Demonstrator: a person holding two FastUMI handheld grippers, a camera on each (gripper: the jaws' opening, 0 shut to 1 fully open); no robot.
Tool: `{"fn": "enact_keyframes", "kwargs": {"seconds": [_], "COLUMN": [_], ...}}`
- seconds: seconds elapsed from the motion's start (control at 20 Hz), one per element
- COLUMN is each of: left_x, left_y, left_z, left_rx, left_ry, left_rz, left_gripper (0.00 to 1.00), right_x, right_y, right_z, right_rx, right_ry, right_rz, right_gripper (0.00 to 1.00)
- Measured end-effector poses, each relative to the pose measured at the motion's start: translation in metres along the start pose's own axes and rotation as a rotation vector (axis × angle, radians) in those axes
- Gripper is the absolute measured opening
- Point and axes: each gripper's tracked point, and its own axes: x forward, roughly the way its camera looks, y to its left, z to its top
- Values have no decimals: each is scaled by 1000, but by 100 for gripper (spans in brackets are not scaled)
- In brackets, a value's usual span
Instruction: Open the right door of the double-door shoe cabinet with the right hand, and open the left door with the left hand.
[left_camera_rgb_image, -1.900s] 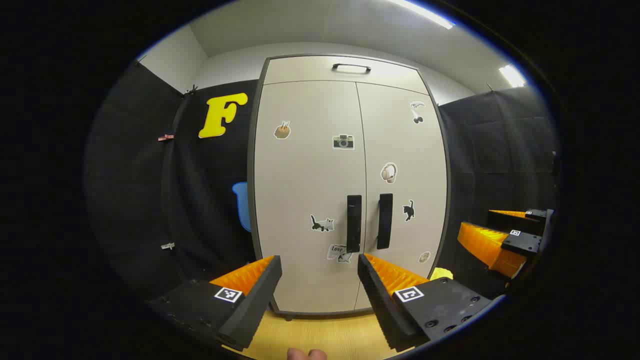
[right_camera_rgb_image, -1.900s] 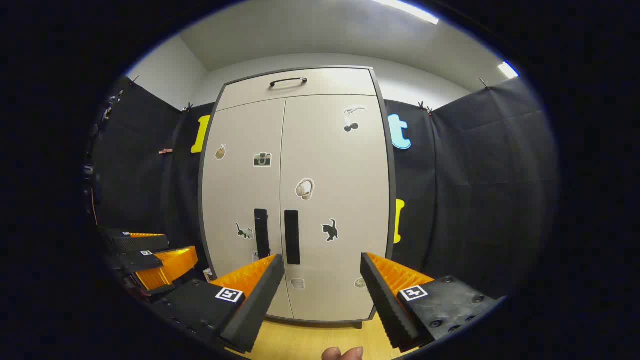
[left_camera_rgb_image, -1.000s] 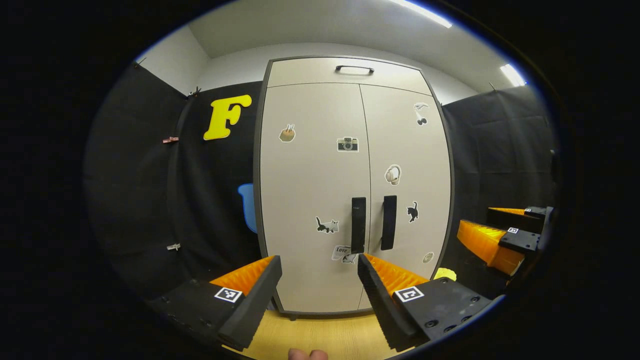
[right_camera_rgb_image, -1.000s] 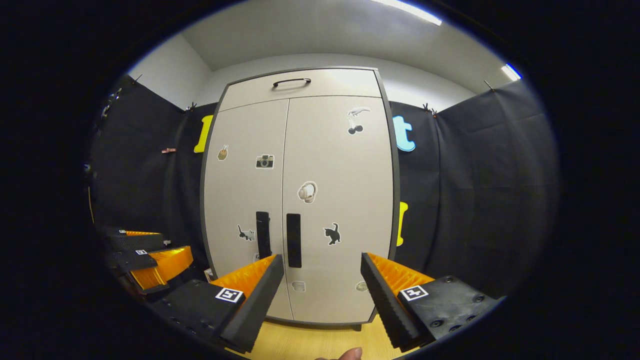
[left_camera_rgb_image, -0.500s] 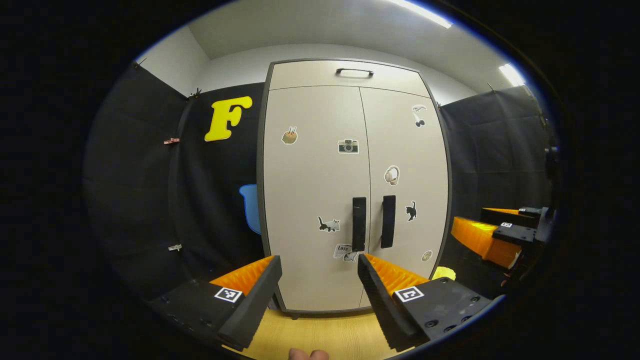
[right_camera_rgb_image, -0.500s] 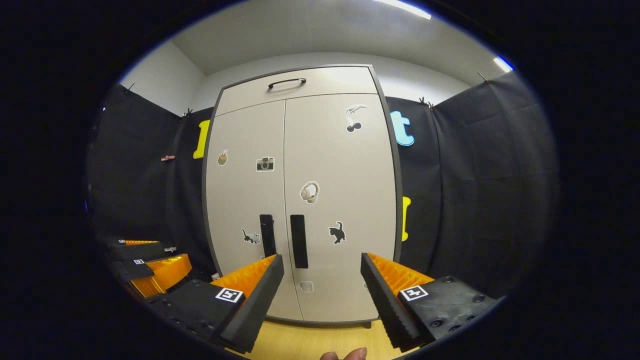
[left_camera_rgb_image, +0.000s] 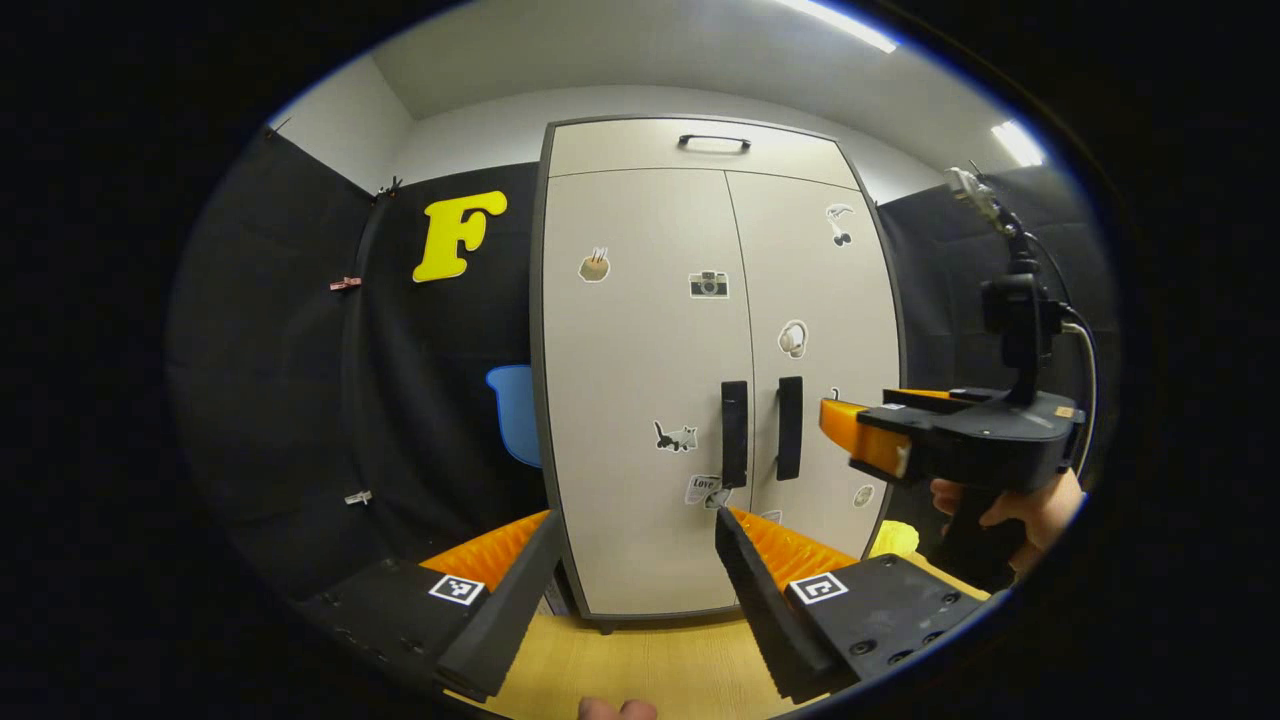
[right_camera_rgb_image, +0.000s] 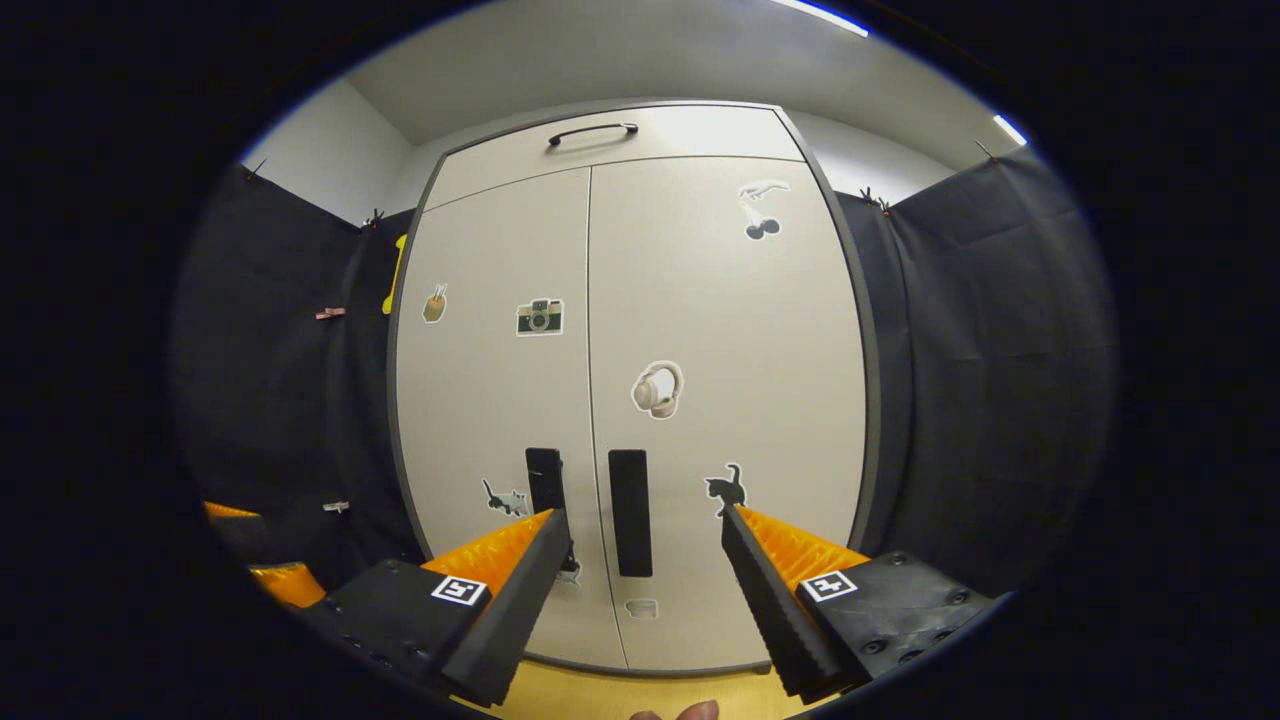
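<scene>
Shoe cabinet (right_camera_rgb_image: 720, 300) doors shut, both handles untouched.
Right hand-held gripper (right_camera_rgb_image: 640, 560) gapes before right handle (right_camera_rgb_image: 630, 512); left hand-held gripper (left_camera_rgb_image: 635, 565) gapes farther back.

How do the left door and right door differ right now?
The left door carries a camera sticker; the right door carries a headphones sticker. In the right gripper view, the right door's handle sits between the open right gripper fingers; the left door's handle lies beside them. Both doors are shut, with upright black handles.

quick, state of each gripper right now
Left gripper: open, holding nothing, short of the cabinet.
Right gripper: open, holding nothing, facing the right door handle.
</scene>
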Motion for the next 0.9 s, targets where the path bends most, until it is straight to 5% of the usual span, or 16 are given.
{"fn": "enact_keyframes", "kwargs": {"seconds": [0.45,0.8,0.9], "left_x": [-3,-4,-5], "left_y": [22,31,31], "left_z": [-6,-14,-17], "left_rx": [-24,-56,-51], "left_ry": [3,12,14], "left_rz": [-12,-16,-16], "left_gripper": [95,95,95], "right_x": [79,103,107], "right_y": [5,4,4], "right_z": [-39,-40,-49], "right_rx": [18,63,41], "right_ry": [110,90,148], "right_rz": [-54,-92,-105], "right_gripper": [98,45,45]}}
